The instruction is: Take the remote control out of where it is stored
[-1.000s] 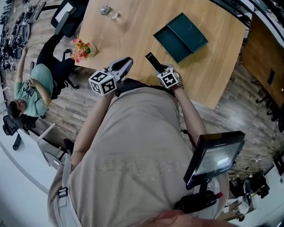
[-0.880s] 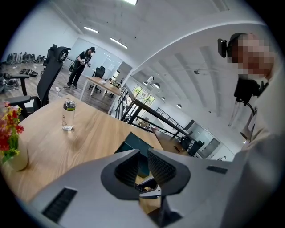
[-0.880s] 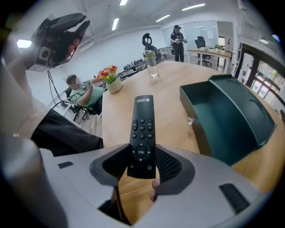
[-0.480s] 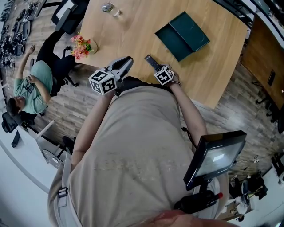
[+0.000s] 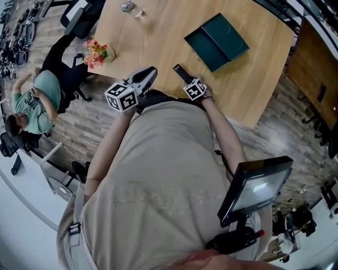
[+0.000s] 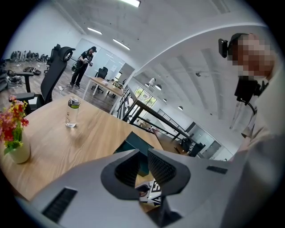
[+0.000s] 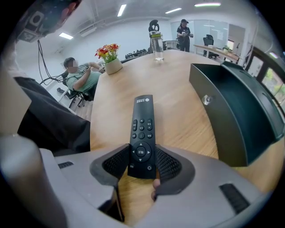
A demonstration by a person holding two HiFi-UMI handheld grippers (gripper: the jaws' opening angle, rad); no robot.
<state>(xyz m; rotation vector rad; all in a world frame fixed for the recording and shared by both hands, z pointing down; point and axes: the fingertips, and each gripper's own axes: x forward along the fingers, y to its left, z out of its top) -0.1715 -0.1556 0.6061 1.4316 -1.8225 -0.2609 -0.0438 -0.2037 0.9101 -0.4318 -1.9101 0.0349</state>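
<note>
A black remote control (image 7: 141, 133) sticks out between the jaws of my right gripper (image 7: 141, 162), which is shut on its lower end, buttons facing up. In the head view the remote control (image 5: 180, 73) lies low over the near edge of the wooden table (image 5: 158, 37), ahead of my right gripper (image 5: 186, 80). The open dark green box (image 5: 216, 42) stands further back on the right, and the same box (image 7: 236, 111) shows empty. My left gripper (image 5: 149, 73) hovers at the table's near edge, left of the remote. In its own view the left gripper (image 6: 142, 153) holds nothing, jaws almost together.
A flower vase (image 5: 95, 54) stands at the table's left edge and a water bottle (image 5: 127, 8) at the far end. A seated person (image 5: 31, 100) and office chairs are left of the table. A monitor (image 5: 256, 187) stands behind me at the right.
My right gripper has come down toward the table with the remote in it and shifted slightly left. The left gripper has stayed in place.
</note>
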